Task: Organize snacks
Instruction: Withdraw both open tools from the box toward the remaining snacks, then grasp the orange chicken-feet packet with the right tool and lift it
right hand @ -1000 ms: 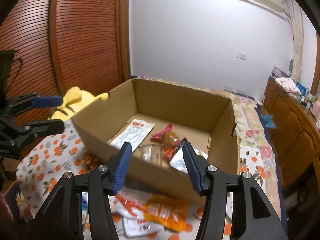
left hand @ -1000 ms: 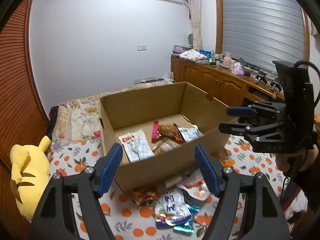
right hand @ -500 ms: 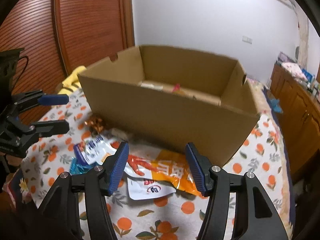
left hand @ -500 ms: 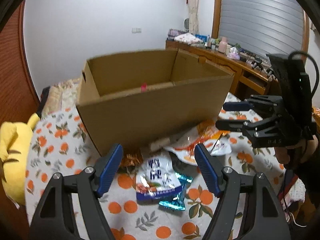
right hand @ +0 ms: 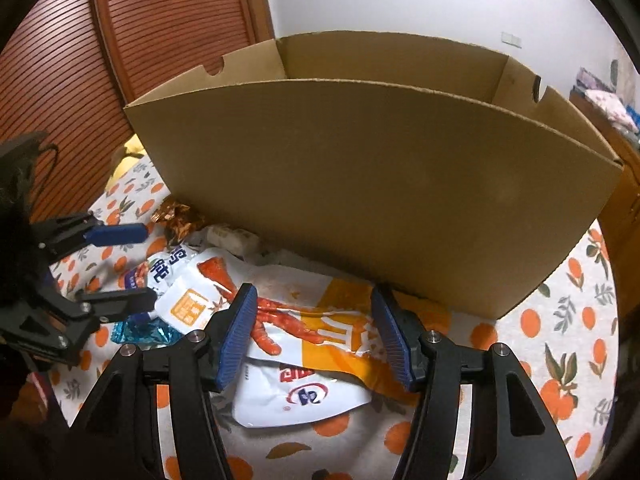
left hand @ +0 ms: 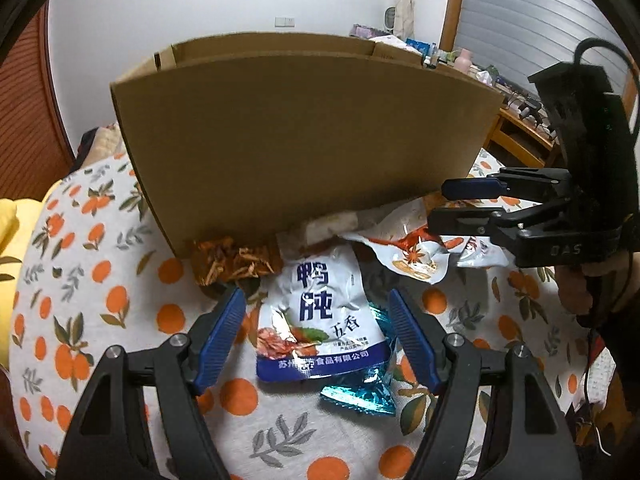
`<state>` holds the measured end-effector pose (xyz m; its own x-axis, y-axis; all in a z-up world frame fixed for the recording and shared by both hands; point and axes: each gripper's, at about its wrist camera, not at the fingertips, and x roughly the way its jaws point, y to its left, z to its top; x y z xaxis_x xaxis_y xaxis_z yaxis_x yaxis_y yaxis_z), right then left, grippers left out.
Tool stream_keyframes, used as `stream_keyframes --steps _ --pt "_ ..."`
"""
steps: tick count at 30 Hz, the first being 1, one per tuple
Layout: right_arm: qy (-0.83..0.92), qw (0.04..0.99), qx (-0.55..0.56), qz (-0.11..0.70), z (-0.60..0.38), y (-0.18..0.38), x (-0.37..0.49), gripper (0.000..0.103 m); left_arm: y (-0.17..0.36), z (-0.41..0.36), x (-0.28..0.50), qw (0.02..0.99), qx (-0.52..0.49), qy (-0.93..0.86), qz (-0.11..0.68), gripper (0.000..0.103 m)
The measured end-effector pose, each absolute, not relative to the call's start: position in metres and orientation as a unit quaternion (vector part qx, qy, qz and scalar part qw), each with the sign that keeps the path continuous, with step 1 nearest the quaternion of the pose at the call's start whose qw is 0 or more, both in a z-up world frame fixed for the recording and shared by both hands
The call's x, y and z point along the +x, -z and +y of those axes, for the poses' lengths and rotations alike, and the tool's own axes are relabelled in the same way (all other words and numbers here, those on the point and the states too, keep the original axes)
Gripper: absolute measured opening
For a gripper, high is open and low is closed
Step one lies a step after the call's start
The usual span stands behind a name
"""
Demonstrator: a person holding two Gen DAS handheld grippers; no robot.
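Snacks lie loose on the orange-print bedcover [left hand: 100, 280] against the cardboard box's [left hand: 304, 140] near wall. Your left gripper [left hand: 318, 336] hangs apart over the white-and-blue packet [left hand: 320, 312]. Your right gripper [right hand: 314, 334], jaws just widened, hangs apart over the orange-and-white packet [right hand: 320, 344], gripping nothing.
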<state>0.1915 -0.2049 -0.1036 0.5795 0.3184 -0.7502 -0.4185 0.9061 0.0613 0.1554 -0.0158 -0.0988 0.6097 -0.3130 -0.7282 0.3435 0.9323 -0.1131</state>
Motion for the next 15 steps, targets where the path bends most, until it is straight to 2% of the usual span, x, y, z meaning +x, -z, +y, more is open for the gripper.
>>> stream_keyframes --steps 15 --pt "-0.231 0.872 -0.070 0.425 -0.204 0.111 0.153 0.064 0.107 -0.024 0.165 0.886 0.029 0.176 0.428 0.074"
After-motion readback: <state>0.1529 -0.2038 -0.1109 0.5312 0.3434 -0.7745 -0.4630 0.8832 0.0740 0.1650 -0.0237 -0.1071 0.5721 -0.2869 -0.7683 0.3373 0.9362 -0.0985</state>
